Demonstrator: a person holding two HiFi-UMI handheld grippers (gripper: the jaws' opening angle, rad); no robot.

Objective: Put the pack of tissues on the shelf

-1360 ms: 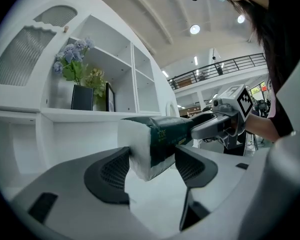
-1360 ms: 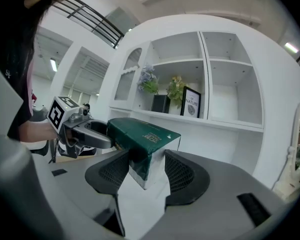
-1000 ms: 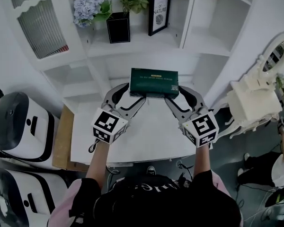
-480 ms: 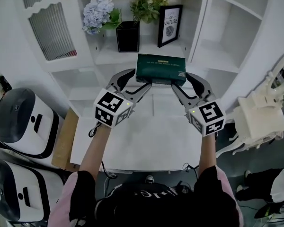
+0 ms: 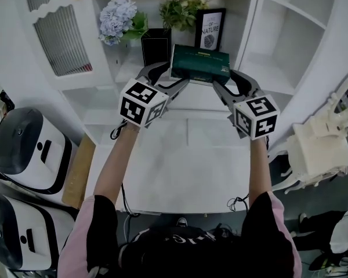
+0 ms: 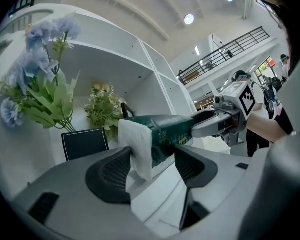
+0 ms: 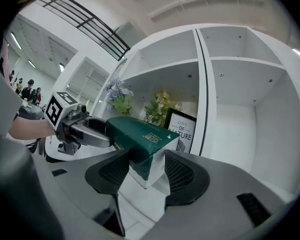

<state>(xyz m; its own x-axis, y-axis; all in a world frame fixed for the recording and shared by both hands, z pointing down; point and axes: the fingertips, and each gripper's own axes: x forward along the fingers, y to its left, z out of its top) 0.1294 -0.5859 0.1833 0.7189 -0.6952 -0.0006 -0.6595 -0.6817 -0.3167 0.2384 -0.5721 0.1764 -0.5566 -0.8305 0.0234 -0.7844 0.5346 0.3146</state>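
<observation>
The dark green pack of tissues point(image 5: 200, 64) hangs in the air in front of the middle shelf point(image 5: 188, 100), about level with the black pot. My left gripper point(image 5: 175, 84) is shut on its left end and my right gripper point(image 5: 219, 86) on its right end. In the left gripper view the pack's white end point(image 6: 136, 143) sits between the jaws of the left gripper point(image 6: 150, 166), with the right gripper point(image 6: 225, 121) at the far end. The right gripper view has the pack point(image 7: 140, 134) clamped by the right gripper point(image 7: 146, 171), the left gripper point(image 7: 85, 131) beyond it.
On the shelf stand blue flowers point(image 5: 117, 17), a black square pot point(image 5: 156, 45), a green plant point(image 5: 180, 7) and a framed print point(image 5: 211, 29). A bare compartment point(image 5: 278, 57) is to the right. Below lies a white table point(image 5: 180, 172); white appliances point(image 5: 23, 149) stand left, an ornate stand point(image 5: 319, 143) right.
Both grippers have carried the pack up from above the table and forward, towards the shelf with the plants. Their hold on the pack is the same.
</observation>
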